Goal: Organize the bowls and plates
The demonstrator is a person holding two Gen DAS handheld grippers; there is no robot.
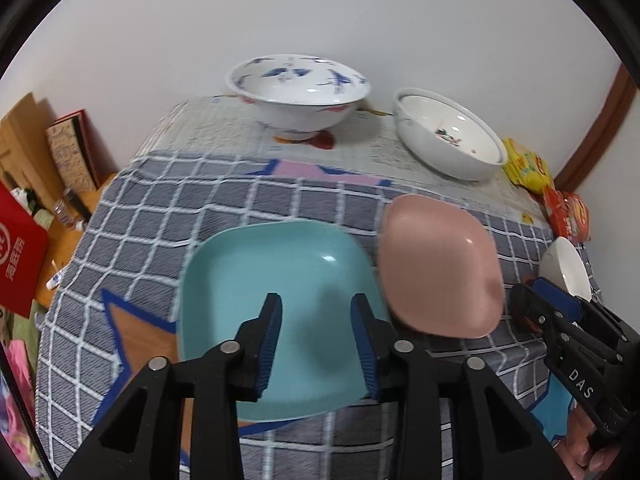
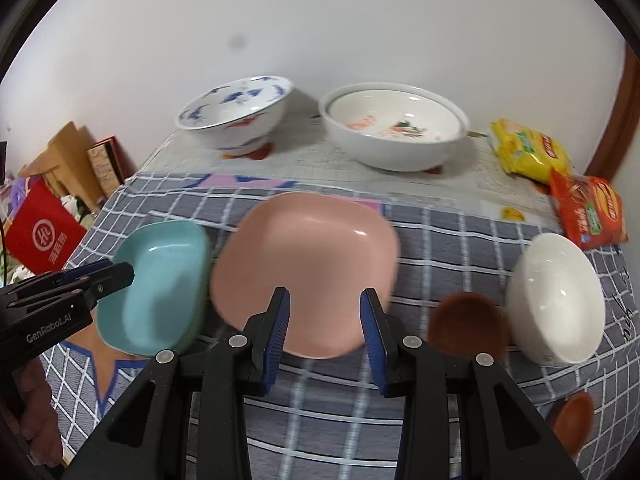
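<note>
Checked cloth [image 1: 160,208] bears teal plate [image 1: 276,304] beside pink plate [image 2: 304,268]; both tools gape empty; only right view shows brown bowls [image 2: 468,322].

Two large bowls stand along the far edge of the tabletop [image 2: 480,200]: the footed bowl [image 2: 236,114] left, the wide bowl [image 2: 394,126] right. Snack packets [image 2: 528,152] lie at the far right corner. Nearer, left to right: square dish [image 2: 160,284], square plate [image 2: 308,264], small saucer [image 2: 468,322], rice bowl [image 2: 558,298].
</note>
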